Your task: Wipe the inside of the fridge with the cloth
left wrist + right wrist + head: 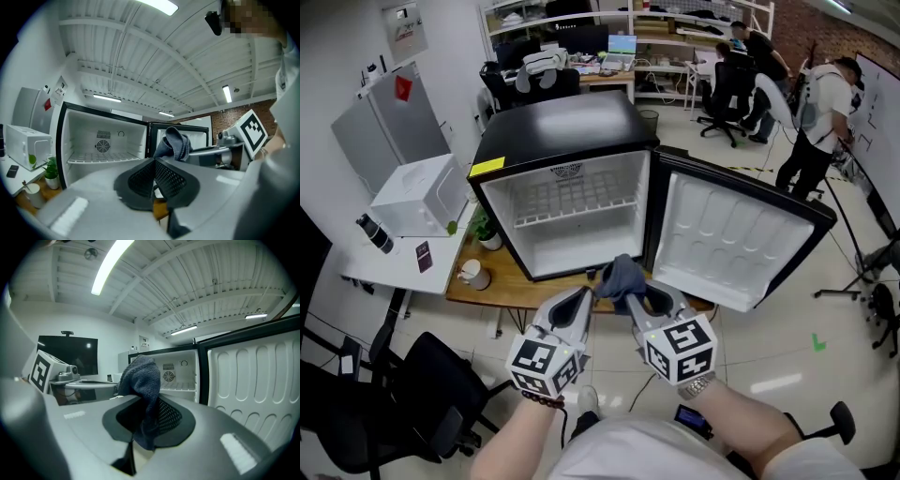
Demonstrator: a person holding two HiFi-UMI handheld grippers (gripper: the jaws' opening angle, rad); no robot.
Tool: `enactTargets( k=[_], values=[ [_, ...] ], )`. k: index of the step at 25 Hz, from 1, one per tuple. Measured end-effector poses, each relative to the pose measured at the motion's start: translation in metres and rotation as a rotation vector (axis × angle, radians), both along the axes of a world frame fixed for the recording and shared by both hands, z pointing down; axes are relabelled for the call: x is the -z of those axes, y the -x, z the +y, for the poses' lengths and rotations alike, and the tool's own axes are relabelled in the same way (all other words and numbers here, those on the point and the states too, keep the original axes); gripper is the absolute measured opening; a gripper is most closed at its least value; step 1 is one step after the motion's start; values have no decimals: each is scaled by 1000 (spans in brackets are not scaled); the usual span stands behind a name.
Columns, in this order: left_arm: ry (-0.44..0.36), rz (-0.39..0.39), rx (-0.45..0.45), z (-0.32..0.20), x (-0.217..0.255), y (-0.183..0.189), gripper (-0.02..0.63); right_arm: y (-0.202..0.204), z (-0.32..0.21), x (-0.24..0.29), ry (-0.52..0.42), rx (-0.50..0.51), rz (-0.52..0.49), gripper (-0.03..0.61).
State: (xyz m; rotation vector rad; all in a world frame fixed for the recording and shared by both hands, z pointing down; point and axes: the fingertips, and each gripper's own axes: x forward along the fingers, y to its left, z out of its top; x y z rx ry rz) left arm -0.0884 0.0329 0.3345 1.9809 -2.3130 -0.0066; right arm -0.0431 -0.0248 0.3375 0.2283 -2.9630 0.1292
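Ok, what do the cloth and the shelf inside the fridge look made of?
The cloth looks like soft knitted blue-grey fabric, matte; its ribbed weave and limp folds show. The shelf is probably white coated wire: a thin open grid.

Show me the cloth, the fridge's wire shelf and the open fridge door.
cloth (140, 376), right gripper view, bunched top
wire shelf (572, 199), head view, middle of the rack
fridge door (733, 239), head view, white inner liner

The fridge (567, 127) showed black outside, white within, with a yellow sticker (487, 167) at its corner. The cloth (622, 275) was a blue-grey knit. The left tool (589, 293) and right tool (634, 300) were pale grey, their pads (171, 178) black mesh, their cubes (546, 364) checked in black-and-white squares. The surface (502, 286) was brown wood.
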Motion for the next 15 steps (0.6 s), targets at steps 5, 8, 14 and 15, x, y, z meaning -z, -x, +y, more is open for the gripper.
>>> enactTargets(
  k=[5,8,14,15],
  values=[
    [4,-3,16,1,-2,-3,6,-3,2,-1,-3,13,-3,54],
    [6,-10,20,3,-1,-4,5,-4,4,0,-3,16,-5,54],
    [7,-16,32,2,-2,-3,6,-4,3,0,-5,26,-9,54],
    [7,-17,32,1,-3,-3,5,-4,3,-1,-5,26,-9,54]
  ],
)
